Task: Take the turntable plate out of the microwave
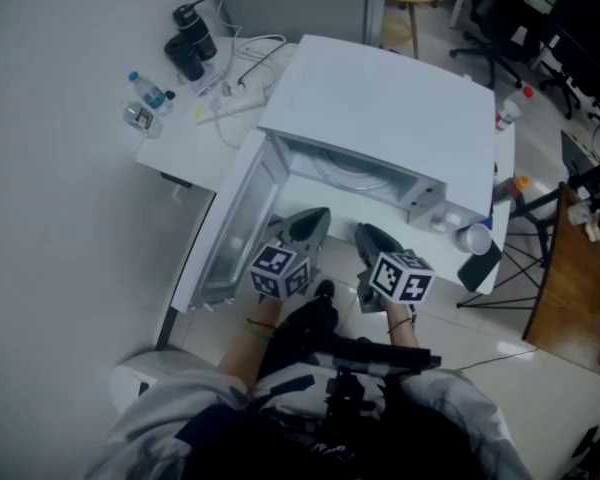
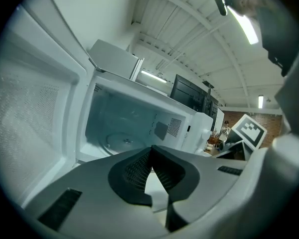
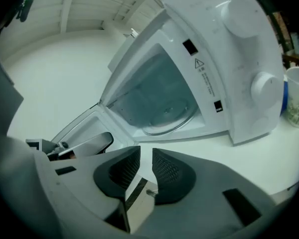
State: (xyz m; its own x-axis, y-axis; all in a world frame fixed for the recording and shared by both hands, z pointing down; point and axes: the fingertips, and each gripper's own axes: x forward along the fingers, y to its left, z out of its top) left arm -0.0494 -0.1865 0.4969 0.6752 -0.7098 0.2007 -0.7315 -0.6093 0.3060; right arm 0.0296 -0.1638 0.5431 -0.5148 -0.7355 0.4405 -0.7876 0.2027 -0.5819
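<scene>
Your left gripper [image 2: 152, 148] is closed: its pads meet at the tips with nothing between them, and it points at the open cavity. Your right gripper [image 3: 146, 151] stands narrowly parted and empty, and it points at the same opening. Both hang side by side just in front of the microwave [image 1: 380, 108], and neither touches it.

The door [image 1: 230, 230] is swung wide open on your left. The turntable plate [image 3: 169, 116] is inside the microwave, lying flat on the cavity floor with its face up and its rim level. It is round, so it has no long axis and points no particular way.

To the right of the cavity is the control panel [image 3: 249, 59] with two knobs. A clear cup [image 3: 296, 98] stands on the white worktop [image 1: 180, 143] just beside the microwave's right end. Well behind on the left are a water bottle [image 1: 150, 93], a dark flask [image 1: 192, 38] and a power strip [image 1: 235, 98] with cables.
</scene>
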